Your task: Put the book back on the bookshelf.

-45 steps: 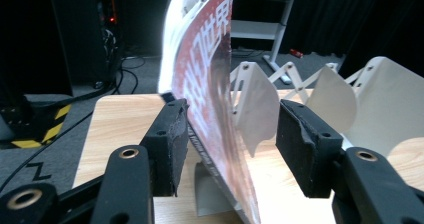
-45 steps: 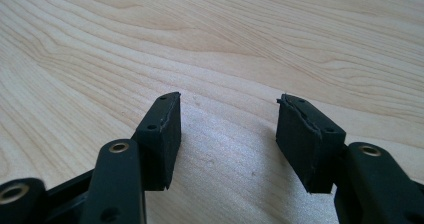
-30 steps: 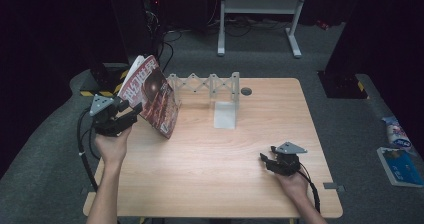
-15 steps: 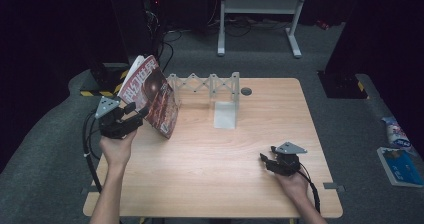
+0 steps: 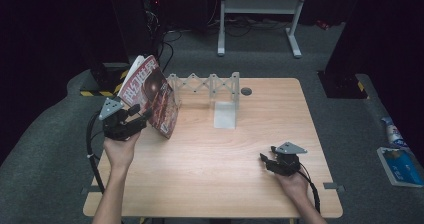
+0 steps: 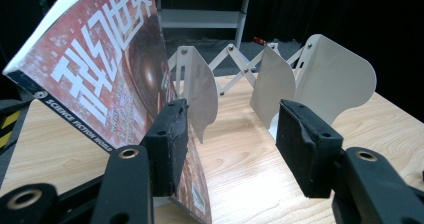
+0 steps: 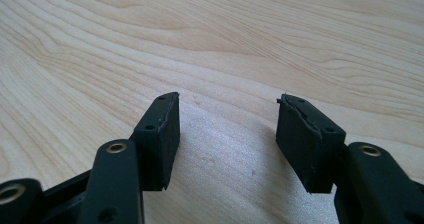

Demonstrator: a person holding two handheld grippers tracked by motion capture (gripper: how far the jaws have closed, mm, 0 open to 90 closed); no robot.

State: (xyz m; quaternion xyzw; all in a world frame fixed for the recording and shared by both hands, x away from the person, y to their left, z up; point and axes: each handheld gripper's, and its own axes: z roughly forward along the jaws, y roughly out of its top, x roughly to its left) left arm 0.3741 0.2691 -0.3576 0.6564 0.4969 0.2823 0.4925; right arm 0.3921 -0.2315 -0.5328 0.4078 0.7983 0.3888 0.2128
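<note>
Right claw [image 5: 270,162] sits low over the table [image 5: 210,174] near the front right corner, jaws spread wide, nothing between them; right gripper view has bare wood grain under both pads [image 7: 162,134].

Left claw [image 5: 141,118] is up by the left edge, about mid-depth, jaws also spread apart. In the left gripper view the left pad [image 6: 170,144] sits right against the cover of the magazine [image 6: 100,79]; the other pad is well clear of it, so no grip. Whether that pad actually touches the cover, can't tell.

Magazine [image 5: 152,96] stands on its lower edge near the back left part of the table, tilted, red cover with white characters and "SCIENCE FICTION WORLD" along the spine edge. It leans at the left end of the white accordion-style rack [image 5: 210,86].

Rack runs along the back edge toward centre; 3 white divider plates [image 6: 340,79] visible in the left gripper view, joined by a scissor lattice. Small dark round hole [image 5: 246,91] in the table just right of the rack.

Beyond the table: white stand [image 5: 260,14] on the grey floor.
</note>
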